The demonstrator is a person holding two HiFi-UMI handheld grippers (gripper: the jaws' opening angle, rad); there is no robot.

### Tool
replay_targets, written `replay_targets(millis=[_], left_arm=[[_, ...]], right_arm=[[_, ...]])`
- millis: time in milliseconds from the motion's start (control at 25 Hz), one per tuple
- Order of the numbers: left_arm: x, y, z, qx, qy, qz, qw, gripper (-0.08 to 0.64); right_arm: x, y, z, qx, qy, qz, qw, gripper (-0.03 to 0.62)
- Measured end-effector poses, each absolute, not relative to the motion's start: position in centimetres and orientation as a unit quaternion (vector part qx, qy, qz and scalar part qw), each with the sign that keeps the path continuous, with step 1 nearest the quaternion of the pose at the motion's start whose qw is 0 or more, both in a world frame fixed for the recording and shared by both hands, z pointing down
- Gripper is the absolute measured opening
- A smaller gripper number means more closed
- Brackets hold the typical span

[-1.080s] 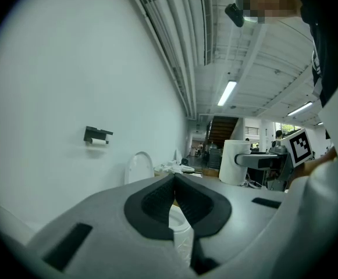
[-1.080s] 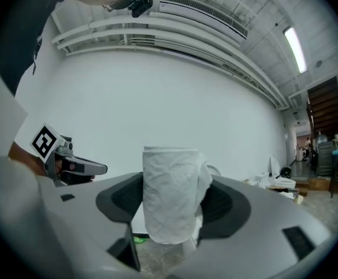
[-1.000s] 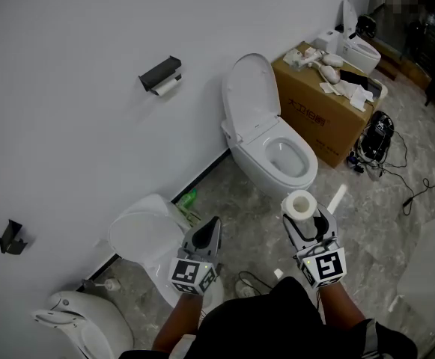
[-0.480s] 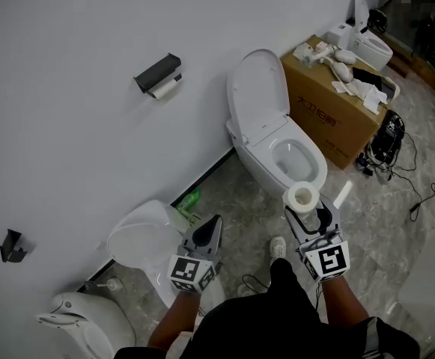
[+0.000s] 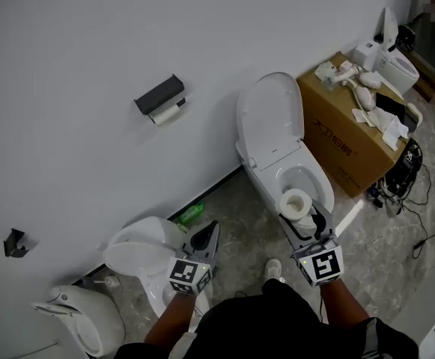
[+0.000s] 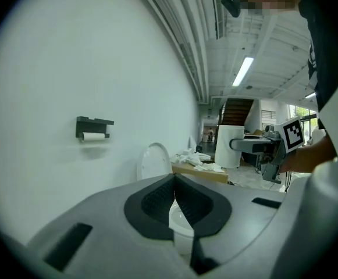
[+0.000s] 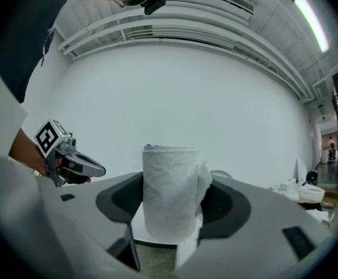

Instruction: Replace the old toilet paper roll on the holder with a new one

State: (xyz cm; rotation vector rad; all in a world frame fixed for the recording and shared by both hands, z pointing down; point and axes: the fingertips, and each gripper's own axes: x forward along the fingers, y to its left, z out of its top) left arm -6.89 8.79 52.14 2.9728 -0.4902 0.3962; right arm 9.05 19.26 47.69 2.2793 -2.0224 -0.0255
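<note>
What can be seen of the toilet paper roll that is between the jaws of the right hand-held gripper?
The toilet paper roll is white, thick and looks full, with a soft, embossed surface. In the head view its hollow core shows at the top. It stands upright. The right hand-held gripper holds it in the air, one jaw pressing on each side. In the right gripper view a loose sheet end stands off its right side. Nothing else touches it.
</note>
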Motion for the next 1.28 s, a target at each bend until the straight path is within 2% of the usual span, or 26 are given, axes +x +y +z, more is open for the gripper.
replay_targets(millis=[120, 320, 880, 1280], left_arm=[[-5.0, 7.5, 52.2, 0.971, -0.191, 0.138, 0.048, 0.000], [-3.8, 6.4, 52.8, 0.964, -0.220, 0.145, 0.046, 0.000], [-3.4, -3.5, 52.4, 0.956, -0.266, 0.116, 0.041, 0.000], [-4.1, -14.2, 50.2, 0.952, -0.273, 0.131, -0.043, 0.000]], right_arm=[[11.8, 17.7, 47.6, 0.731, -0.679, -0.027, 0.059, 0.273], [15.3, 15.6, 48.6, 0.724, -0.689, -0.002, 0.027, 0.273], [15.5, 4.0, 48.1, 0.689, -0.724, -0.004, 0.023, 0.273], [14.8, -6.9, 46.8, 0.687, -0.727, -0.009, 0.024, 0.274]])
